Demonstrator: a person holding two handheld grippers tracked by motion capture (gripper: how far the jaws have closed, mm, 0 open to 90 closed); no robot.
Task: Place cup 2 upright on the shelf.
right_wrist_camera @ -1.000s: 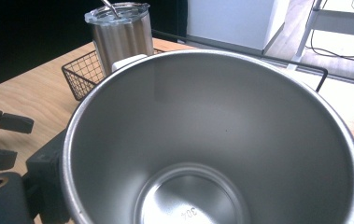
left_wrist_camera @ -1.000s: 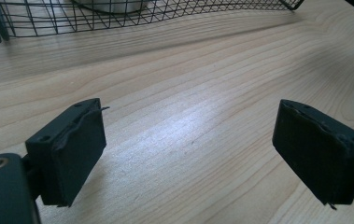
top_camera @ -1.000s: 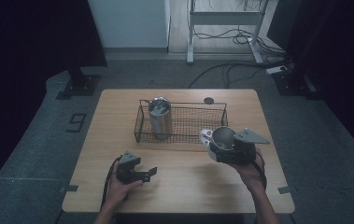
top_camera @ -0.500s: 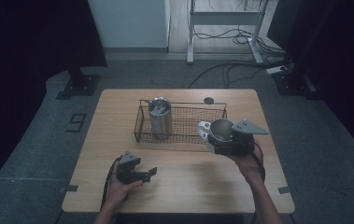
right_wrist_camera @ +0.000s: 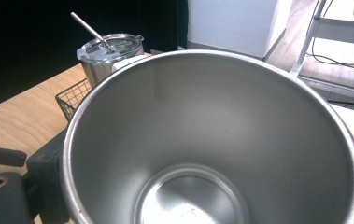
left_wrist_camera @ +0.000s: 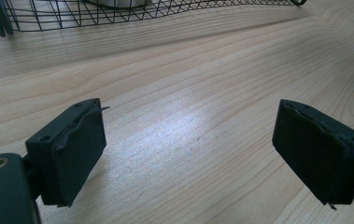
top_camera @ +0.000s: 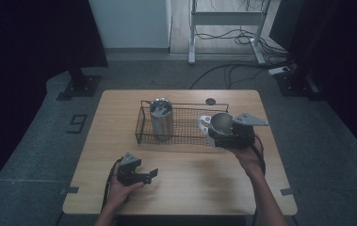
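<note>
Two steel cups share this scene, and one of them is already placed. At the left, the left gripper (top_camera: 141,175) rests low on the tabletop (top_camera: 190,183) near the front edge, its jaws spread wide with nothing between them, as the left gripper view shows bare wood between the pads. Further along, a wire basket (top_camera: 141,123) sits mid-table, and a lidded cup (top_camera: 161,117) with a straw stands upright in its left end; that part of the job looks done. At the right, the right gripper (top_camera: 223,134) holds an open steel cup (top_camera: 222,122), gripped around its body, tilted so its mouth faces the gripper's own camera. It hangs at the basket's right end, over or just beside the rim; which of the two I cannot tell. By my reading, what remains is to bring this cup over the free right part of the basket, stand it upright there beside the lidded one, and release.
</note>
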